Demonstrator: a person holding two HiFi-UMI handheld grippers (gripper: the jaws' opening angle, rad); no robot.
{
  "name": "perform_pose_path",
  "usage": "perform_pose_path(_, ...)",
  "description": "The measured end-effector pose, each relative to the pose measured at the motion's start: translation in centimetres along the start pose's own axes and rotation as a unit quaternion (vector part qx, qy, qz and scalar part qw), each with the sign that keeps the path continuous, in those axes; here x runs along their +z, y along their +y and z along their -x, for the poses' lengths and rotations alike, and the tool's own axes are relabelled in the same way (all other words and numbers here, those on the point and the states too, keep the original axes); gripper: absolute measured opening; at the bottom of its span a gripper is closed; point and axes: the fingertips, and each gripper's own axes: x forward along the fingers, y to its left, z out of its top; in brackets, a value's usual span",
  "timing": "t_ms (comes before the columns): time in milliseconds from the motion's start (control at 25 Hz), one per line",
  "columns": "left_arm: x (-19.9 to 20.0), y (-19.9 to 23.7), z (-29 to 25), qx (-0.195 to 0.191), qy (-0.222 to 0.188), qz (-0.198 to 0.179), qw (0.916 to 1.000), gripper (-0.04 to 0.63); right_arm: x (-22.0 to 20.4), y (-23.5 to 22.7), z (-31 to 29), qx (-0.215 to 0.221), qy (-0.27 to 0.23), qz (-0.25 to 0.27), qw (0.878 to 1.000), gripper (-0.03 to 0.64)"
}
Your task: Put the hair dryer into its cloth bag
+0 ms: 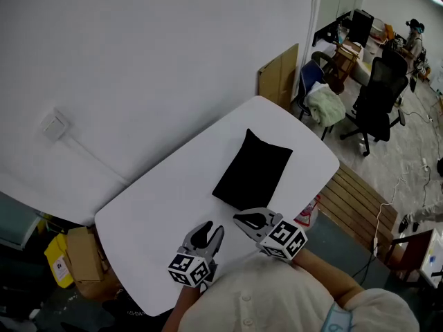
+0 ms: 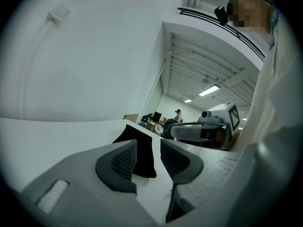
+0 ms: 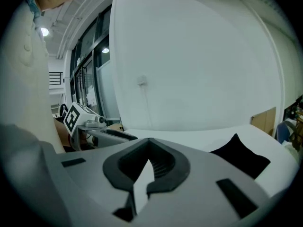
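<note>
Black cloth bag (image 1: 252,169) lies flat on the white worktop (image 1: 156,209), just ahead of my fingers and touched by neither set. My left gripper (image 1: 209,232) hangs with its fingers apart and nothing between them; the bag shows in the gap only because it lies further out. My right gripper (image 1: 242,220), beside it, has its fingers together on nothing. No hair dryer shows anywhere; whether it is inside the bag I cannot tell. Both grippers point at the bag from the near edge, seemingly poised to work on it
</note>
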Motion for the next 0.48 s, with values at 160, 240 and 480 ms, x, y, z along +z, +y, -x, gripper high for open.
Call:
perform_pose_path(160, 0.0, 0.1, 0.4, 0.001, -0.007, 0.011, 0.9999, 0.158, -0.1, 0.6, -0.2, 0.010, 0.008, 0.010, 1.000, 0.015)
perform_pose_path(240, -0.1, 0.1, 0.6, -0.001, -0.010, 0.016, 0.9998, 0.158, -0.1, 0.7, -0.3, 0.012, 0.011, 0.012, 1.000, 0.015)
perform_pose_path(480, -0.4, -0.2, 1.0, -0.001, -0.021, 0.025, 0.9995, 0.158, 0.0, 1.3, -0.3, 0.020, 0.011, 0.016, 1.000, 0.015)
